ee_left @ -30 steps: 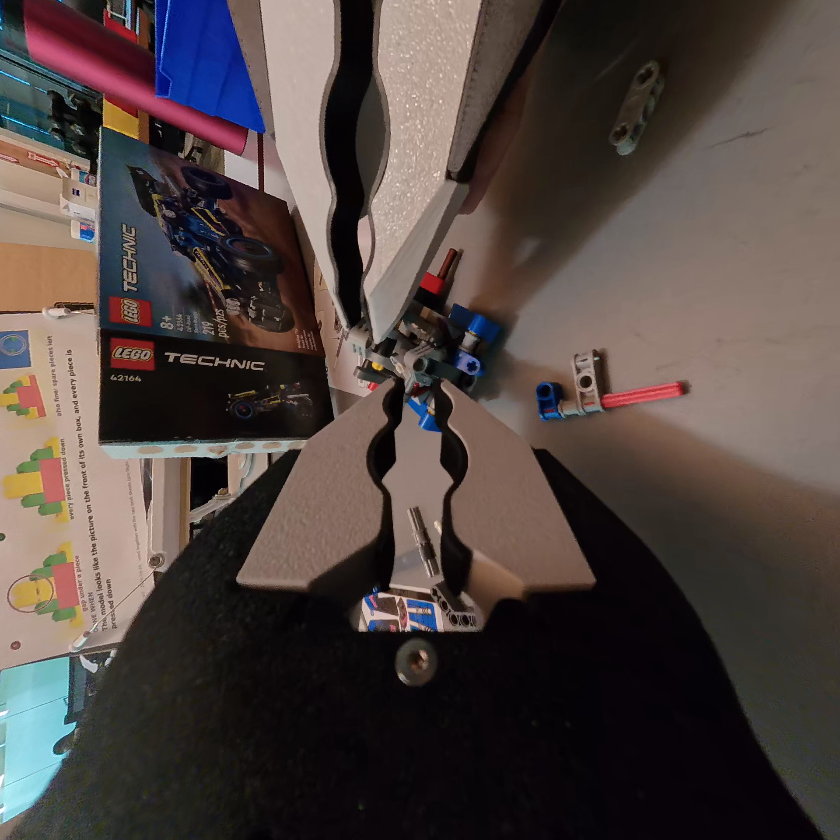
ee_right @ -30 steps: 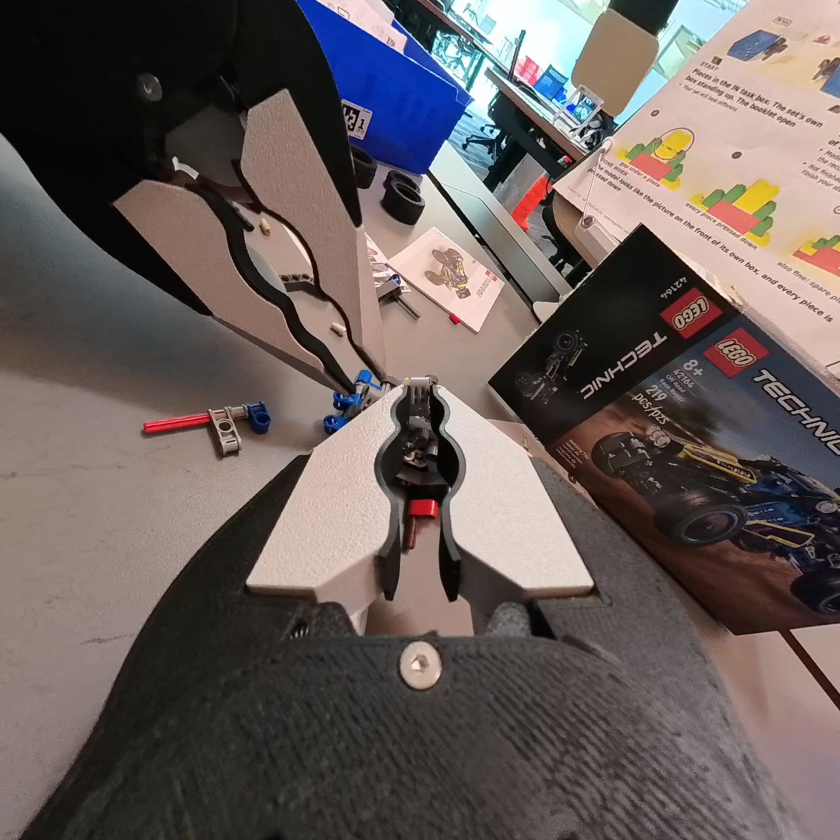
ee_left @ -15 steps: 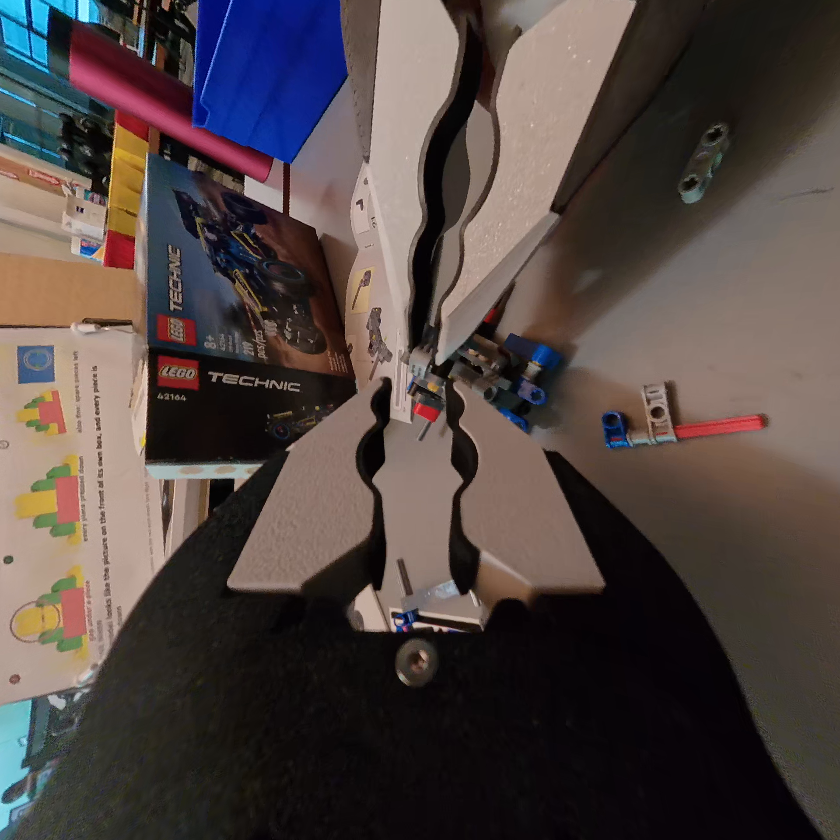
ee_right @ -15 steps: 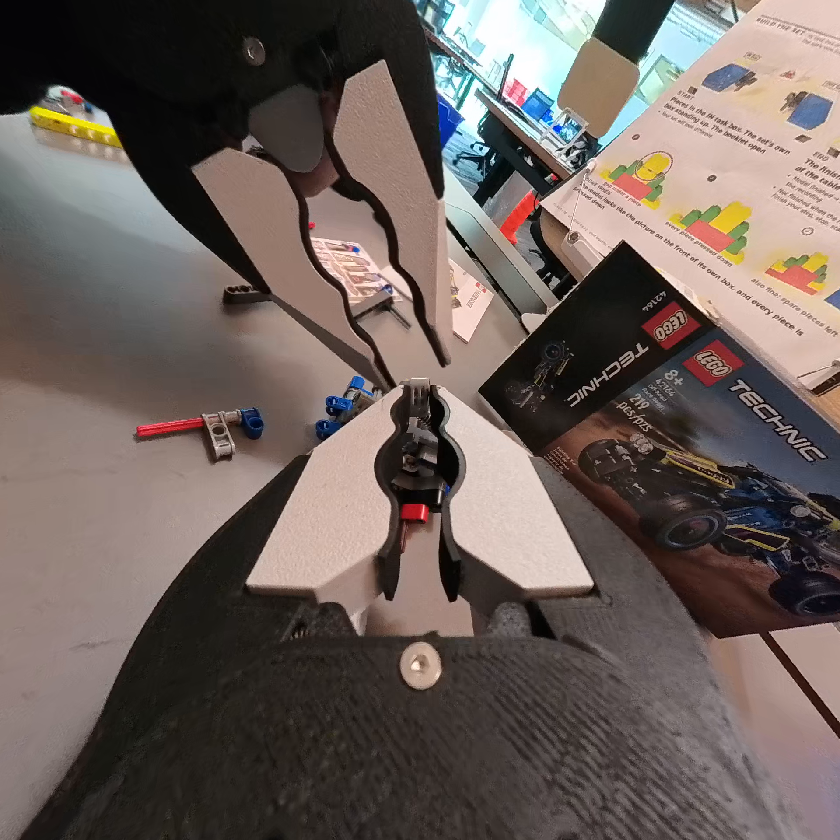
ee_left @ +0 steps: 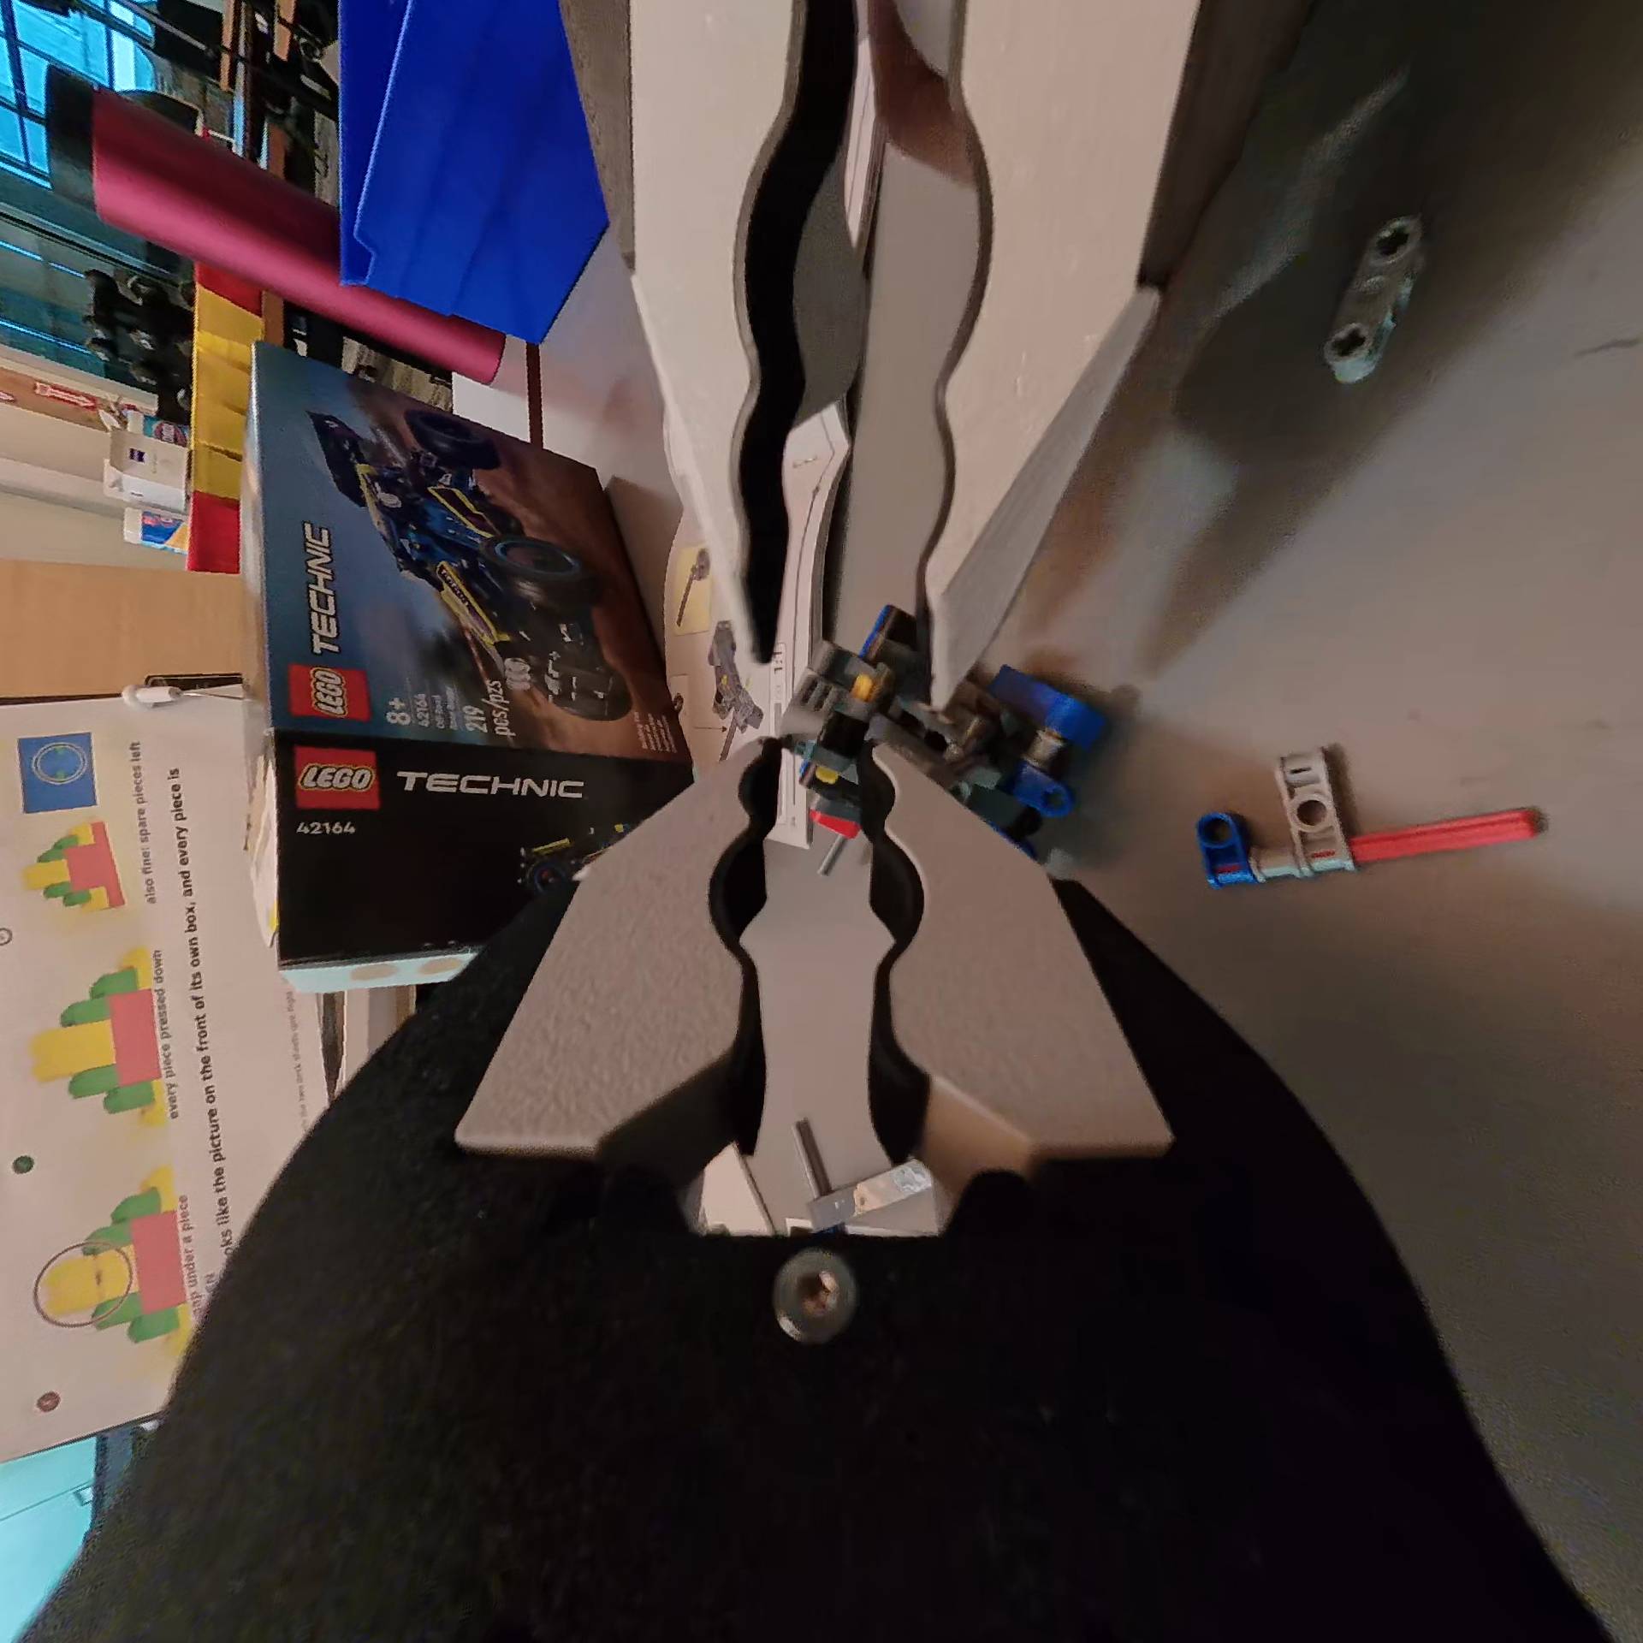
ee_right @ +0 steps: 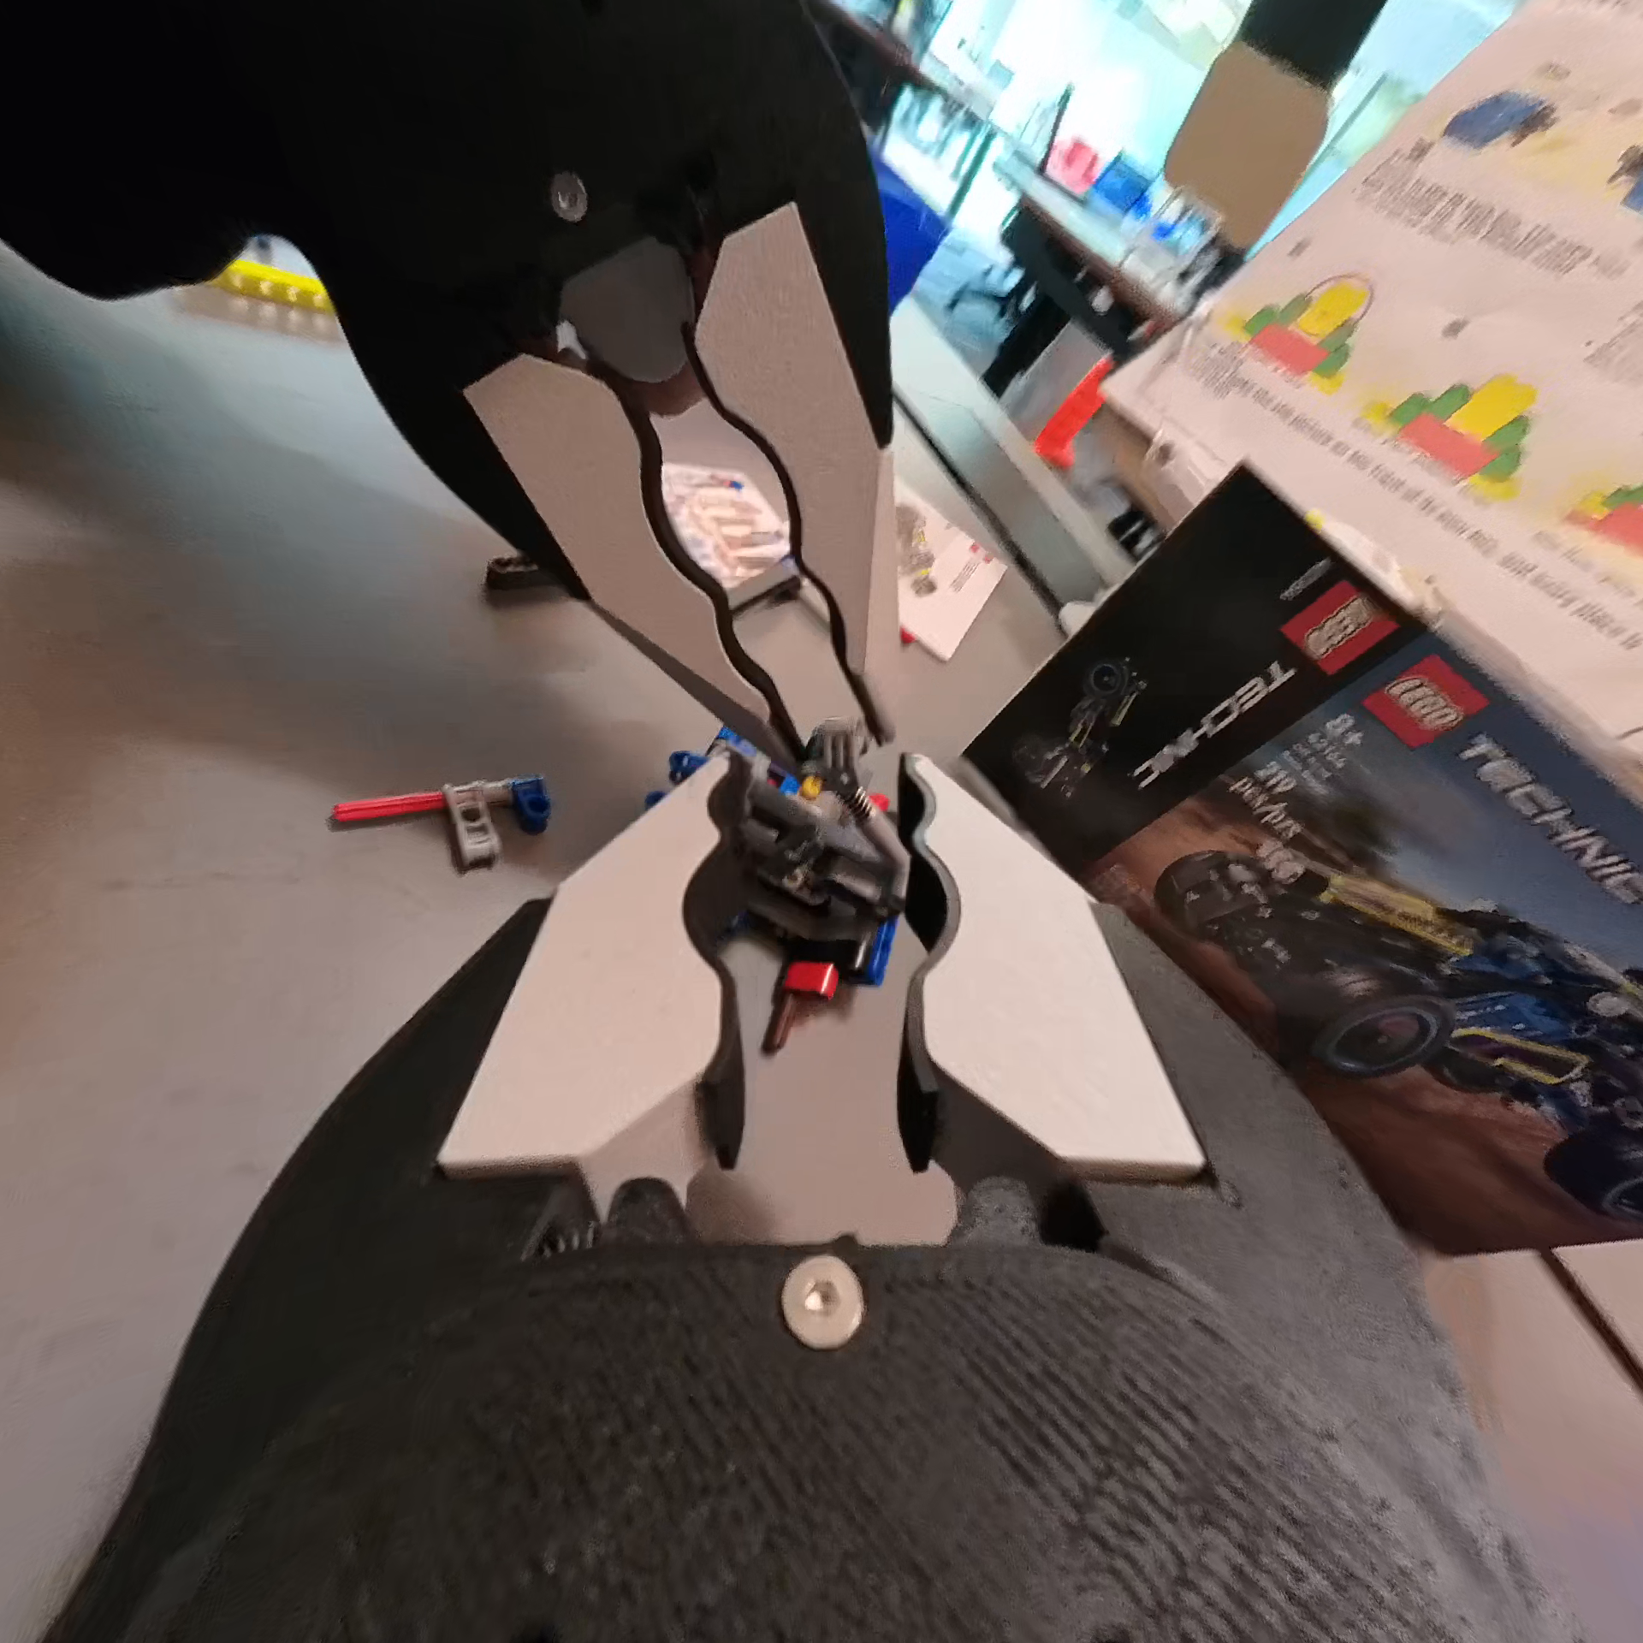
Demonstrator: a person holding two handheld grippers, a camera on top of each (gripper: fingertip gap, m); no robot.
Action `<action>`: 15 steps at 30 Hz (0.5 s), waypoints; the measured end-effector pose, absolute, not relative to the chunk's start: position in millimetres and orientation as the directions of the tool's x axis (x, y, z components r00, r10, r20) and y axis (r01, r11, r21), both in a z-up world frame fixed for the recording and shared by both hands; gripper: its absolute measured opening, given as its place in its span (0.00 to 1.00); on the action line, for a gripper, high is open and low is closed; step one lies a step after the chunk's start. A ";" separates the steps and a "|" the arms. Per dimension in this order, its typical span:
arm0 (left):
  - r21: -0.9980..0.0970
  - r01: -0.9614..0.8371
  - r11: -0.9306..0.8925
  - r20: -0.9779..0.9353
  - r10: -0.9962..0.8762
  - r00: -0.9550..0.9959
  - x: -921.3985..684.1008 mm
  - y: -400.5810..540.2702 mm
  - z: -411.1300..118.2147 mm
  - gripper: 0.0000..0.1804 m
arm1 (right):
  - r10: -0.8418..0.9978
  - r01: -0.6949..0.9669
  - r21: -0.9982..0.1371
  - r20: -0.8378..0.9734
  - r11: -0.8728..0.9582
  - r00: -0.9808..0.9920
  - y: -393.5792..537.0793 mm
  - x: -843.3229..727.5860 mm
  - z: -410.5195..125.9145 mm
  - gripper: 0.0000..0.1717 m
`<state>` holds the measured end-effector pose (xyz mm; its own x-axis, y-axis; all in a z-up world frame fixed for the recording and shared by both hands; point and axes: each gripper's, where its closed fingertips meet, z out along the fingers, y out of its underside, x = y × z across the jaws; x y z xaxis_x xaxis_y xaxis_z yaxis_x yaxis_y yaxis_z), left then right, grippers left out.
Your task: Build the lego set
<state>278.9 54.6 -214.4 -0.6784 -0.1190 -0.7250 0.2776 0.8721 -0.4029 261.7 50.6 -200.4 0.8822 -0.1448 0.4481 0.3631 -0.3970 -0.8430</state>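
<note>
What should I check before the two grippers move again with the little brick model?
1. Left gripper pinching the grey end of the grey, black and blue toy-brick assembly: ok.
2. Right gripper gripping the assembly: not ok, its fingers stand apart, with a gap at one pad.
3. Assembly resting on the grey table: cannot tell.
4. Red axle with grey and blue connectors lying apart from both grippers: ok.
5. Printed cardboard box apart from the right gripper: ok.
</note>
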 end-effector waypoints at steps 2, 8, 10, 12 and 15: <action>-0.400 0.276 0.874 -0.725 -0.118 -0.678 279.4 55.5 -215.4 0.08 | -0.139 0.260 -0.863 0.349 -0.433 0.927 44.0 262.6 -206.6 0.15; -0.389 0.282 0.877 -0.731 -0.108 -0.674 280.1 55.0 -216.0 0.08 | -0.208 0.043 -0.889 0.153 -0.456 0.966 41.2 272.0 -225.5 0.09; -0.375 0.281 0.883 -0.735 -0.099 -0.671 281.0 55.8 -216.6 0.08 | -0.214 0.040 -0.870 0.165 -0.491 0.963 42.2 273.8 -231.6 0.08; -0.372 0.281 0.884 -0.736 -0.097 -0.670 281.1 55.7 -216.7 0.08 | -0.207 0.068 -0.855 0.200 -0.513 0.958 43.5 272.9 -234.9 0.08; -0.367 0.279 0.887 -0.738 -0.095 -0.668 281.5 56.3 -217.4 0.08 | -0.215 0.104 -0.831 0.259 -0.546 0.942 44.9 275.9 -239.1 0.08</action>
<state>281.5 56.3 -217.4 -0.6683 -0.0951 -0.7378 0.2794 0.8871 -0.3675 275.9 44.9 -239.1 0.9415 -0.2153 0.2592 0.1040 -0.5460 -0.8313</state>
